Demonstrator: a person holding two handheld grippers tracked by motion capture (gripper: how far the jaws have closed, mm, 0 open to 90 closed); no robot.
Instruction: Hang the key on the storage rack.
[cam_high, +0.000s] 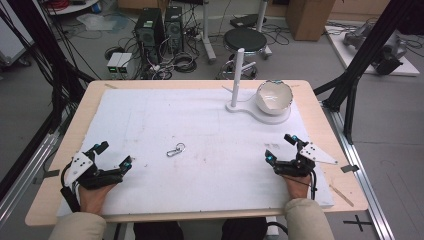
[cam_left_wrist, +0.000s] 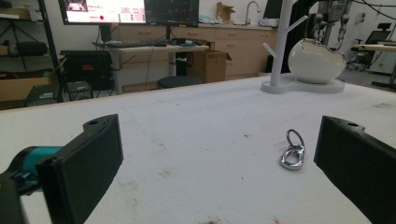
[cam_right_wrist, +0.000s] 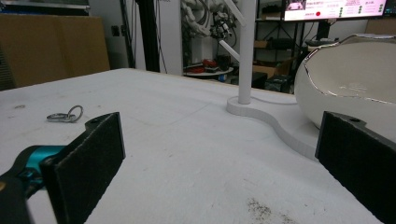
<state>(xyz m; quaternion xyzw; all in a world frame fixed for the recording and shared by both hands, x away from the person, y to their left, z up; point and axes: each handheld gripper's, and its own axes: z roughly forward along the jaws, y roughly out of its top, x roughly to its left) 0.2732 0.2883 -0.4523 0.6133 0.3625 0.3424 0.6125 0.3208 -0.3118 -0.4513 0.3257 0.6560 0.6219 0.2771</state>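
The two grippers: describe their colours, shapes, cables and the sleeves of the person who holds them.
Each gripper, left and right, has two flat black rectangular jaws with teal tips on a black body. A grey three-cornered plate sits on top of each. A black cable trails from the left one and another from the right. The sleeves are beige.

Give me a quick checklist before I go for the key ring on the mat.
1. Left gripper jaws open, nothing between them: ok.
2. Right gripper jaws open, nothing between them: ok.
3. Key ring lying flat on the white mat, apart from both grippers: ok.
4. Path from the left gripper to the key ring free of other things: ok.
5. Stand with its peg upright, bowl on its base, far from the key ring: ok.
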